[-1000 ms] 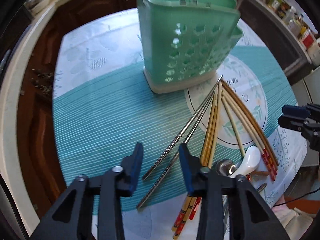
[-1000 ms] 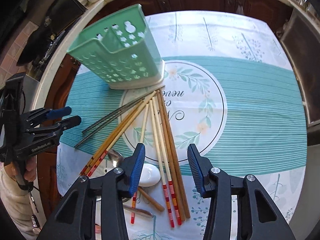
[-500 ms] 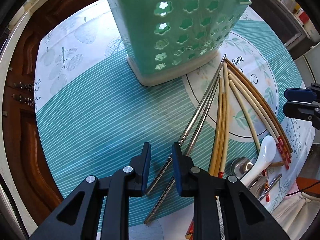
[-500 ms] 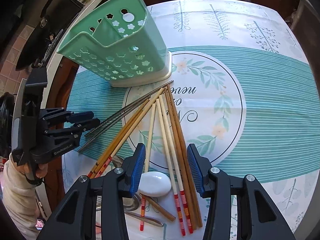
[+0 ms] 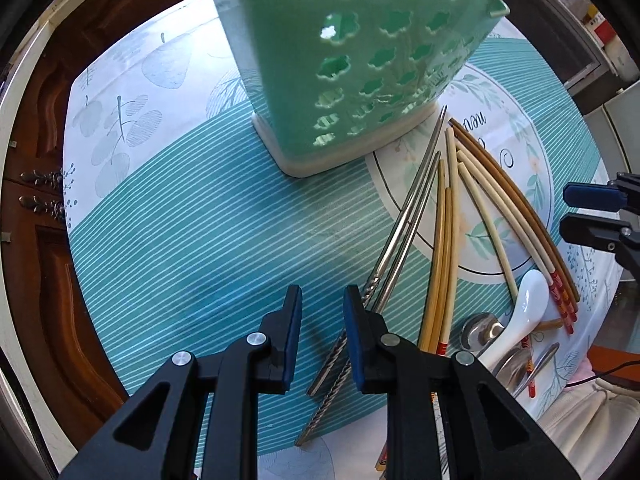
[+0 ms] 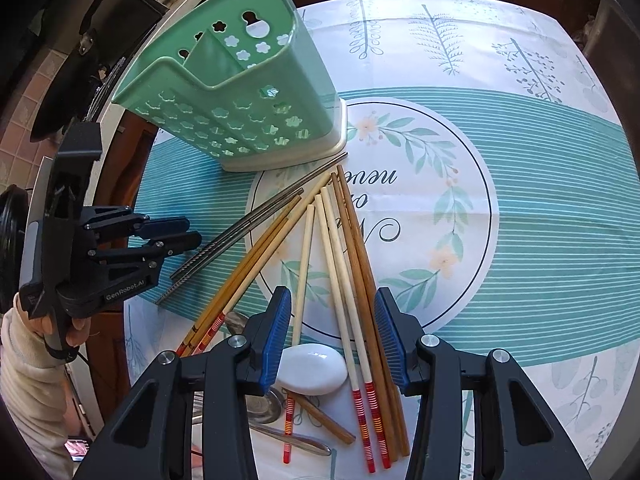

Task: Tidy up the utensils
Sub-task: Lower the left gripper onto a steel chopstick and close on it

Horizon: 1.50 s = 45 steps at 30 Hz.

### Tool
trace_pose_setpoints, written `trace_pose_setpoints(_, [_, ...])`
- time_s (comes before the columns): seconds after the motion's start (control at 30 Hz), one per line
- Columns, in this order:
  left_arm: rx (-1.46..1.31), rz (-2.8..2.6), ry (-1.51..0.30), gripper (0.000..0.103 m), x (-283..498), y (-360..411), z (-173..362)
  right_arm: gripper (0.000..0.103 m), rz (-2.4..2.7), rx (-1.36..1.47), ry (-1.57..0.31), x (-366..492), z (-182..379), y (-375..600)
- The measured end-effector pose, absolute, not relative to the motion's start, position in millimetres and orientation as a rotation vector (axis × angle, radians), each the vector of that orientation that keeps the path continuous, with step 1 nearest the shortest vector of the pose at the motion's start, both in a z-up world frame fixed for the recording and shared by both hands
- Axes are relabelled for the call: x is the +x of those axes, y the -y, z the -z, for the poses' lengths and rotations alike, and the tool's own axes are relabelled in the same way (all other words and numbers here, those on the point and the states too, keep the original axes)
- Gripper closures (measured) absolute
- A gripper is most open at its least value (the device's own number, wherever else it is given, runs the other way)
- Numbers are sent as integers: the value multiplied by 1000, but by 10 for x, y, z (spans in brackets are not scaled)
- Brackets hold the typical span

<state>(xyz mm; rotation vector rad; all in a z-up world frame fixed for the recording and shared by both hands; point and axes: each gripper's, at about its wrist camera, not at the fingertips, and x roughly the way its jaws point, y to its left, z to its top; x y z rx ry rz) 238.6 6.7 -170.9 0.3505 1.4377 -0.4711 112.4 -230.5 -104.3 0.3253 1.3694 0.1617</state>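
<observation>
A green perforated utensil holder (image 5: 380, 60) (image 6: 240, 120) stands upright on the tablecloth. In front of it a pair of metal chopsticks (image 5: 404, 220) (image 6: 240, 232) lies beside several bamboo and wooden chopsticks (image 5: 444, 260) (image 6: 348, 260). A white ceramic spoon (image 5: 528, 304) (image 6: 314, 368) and a metal spoon (image 5: 478, 330) (image 6: 260, 400) lie at their near ends. My left gripper (image 5: 322, 312) (image 6: 194, 231) points down just above the twisted ends of the metal chopsticks, its jaws narrow but apart, pressing on nothing. My right gripper (image 6: 328, 320) (image 5: 566, 210) hovers open over the pale chopsticks and the white spoon.
A teal-striped tablecloth (image 6: 540, 200) with a round leaf print covers the table. Dark wooden cabinet doors (image 5: 40, 200) lie beyond its edge. A hand (image 6: 60, 328) in a cream sleeve holds the left gripper. Shelves with jars run along the far right (image 5: 600, 28).
My left gripper has narrowed its jaws, sunk lower and come closer to the green holder, over the metal chopsticks' ends. My right gripper has hardly moved.
</observation>
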Motion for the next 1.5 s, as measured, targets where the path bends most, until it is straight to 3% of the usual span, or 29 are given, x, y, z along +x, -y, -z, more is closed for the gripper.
trace_pose_setpoints(0.93, [497, 546, -1462, 86, 2271, 531, 1764, 58, -168, 313, -1380, 1073, 1115, 2259])
trace_pose_setpoints(1.07, [473, 554, -1505, 80, 2358, 555, 1782, 58, -173, 317, -1381, 1065, 1132, 2247])
trace_pose_setpoints(1.33, [538, 559, -1468, 80, 2350, 755, 1763, 58, -179, 321, -1386, 1064, 1149, 2181])
trace_pose_setpoints(1.4, [539, 560, -1466, 82, 2350, 789, 1749, 58, -182, 321, -1390, 1068, 1152, 2160])
trace_pose_setpoints(1.43, [536, 565, -1469, 94, 2353, 776, 1750, 58, -184, 320, -1391, 1067, 1151, 2143])
trace_pose_setpoints(1.5, [519, 563, -1482, 97, 2321, 714, 1729, 58, -190, 324, -1393, 1076, 1149, 2089])
